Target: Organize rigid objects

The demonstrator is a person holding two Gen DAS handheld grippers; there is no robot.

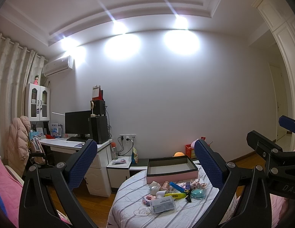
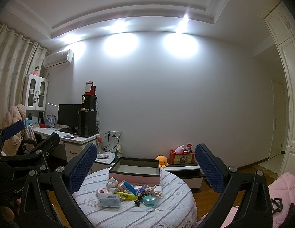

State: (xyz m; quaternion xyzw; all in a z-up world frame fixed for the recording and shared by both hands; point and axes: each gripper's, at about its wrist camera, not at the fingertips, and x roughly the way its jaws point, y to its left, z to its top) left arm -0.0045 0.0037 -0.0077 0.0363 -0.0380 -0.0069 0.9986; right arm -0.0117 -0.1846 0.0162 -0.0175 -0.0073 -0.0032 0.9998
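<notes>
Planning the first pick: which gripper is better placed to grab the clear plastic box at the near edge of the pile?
Left, marginally. Both grippers are open and empty, but the clear plastic box lies on the pile's left side, nearer the left gripper.

In the lower middle of both views, the box [image 2: 135, 169] stands open-topped and unblocked from above; a tight heap of toys [image 2: 128, 191] crowds the table [image 2: 166, 205] just before it, leaving bare cloth at the near edge and right side

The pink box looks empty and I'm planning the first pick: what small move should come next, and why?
Probably lower the right gripper toward the yellow highlighter. Both grippers are open and empty above the table, and the pink box holds nothing.
</notes>
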